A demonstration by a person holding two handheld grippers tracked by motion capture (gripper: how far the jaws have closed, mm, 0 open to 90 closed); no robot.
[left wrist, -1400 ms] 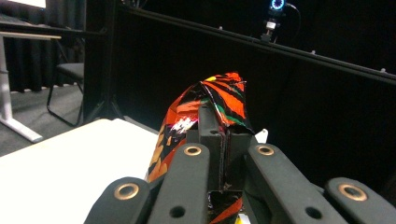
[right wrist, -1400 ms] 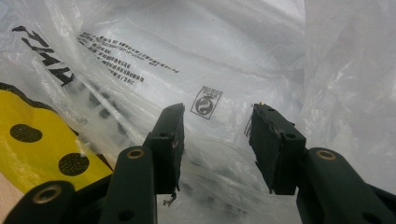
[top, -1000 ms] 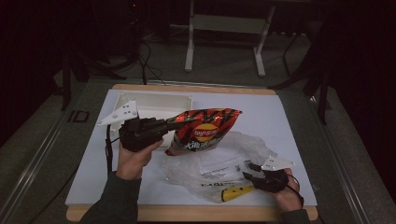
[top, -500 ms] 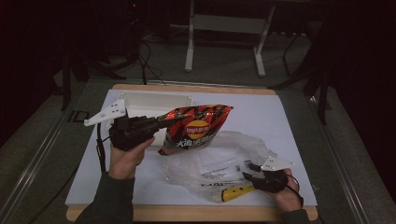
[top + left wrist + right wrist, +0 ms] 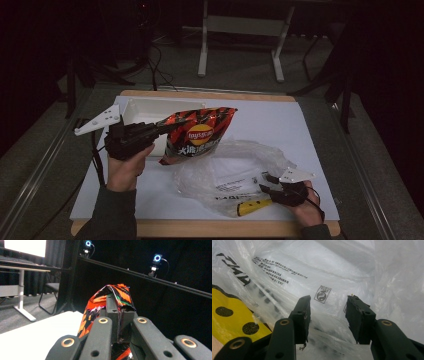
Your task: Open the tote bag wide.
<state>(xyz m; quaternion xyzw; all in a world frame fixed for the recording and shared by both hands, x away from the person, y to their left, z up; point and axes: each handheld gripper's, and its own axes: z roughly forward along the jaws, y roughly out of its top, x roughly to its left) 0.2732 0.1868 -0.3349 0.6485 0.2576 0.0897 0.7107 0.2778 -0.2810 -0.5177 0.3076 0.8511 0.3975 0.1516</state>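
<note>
My left gripper [image 5: 161, 128] is shut on the edge of a red and orange chip bag [image 5: 200, 137], which hangs above the white table over the near wall of a white tray [image 5: 145, 107]. In the left gripper view the jaws [image 5: 120, 315] pinch the crumpled top of the chip bag [image 5: 117, 293]. My right gripper [image 5: 267, 182] rests near the front right edge with its jaws apart. They point into a crumpled clear plastic bag [image 5: 235, 167] with black print. In the right gripper view the open gripper [image 5: 328, 307] lies over the plastic bag [image 5: 287, 262], whose film runs loose between the jaws.
A yellow item with black dots [image 5: 250, 206] lies in or under the plastic at the front edge, and shows as a yellow patch [image 5: 229, 315] to the left of the jaws. The white table top [image 5: 310, 130] has bare room at the right and back. Dark floor and stands lie beyond.
My left gripper has carried the chip bag a little to the left, toward the white tray. The right gripper and the plastic bag have stayed where they were.
</note>
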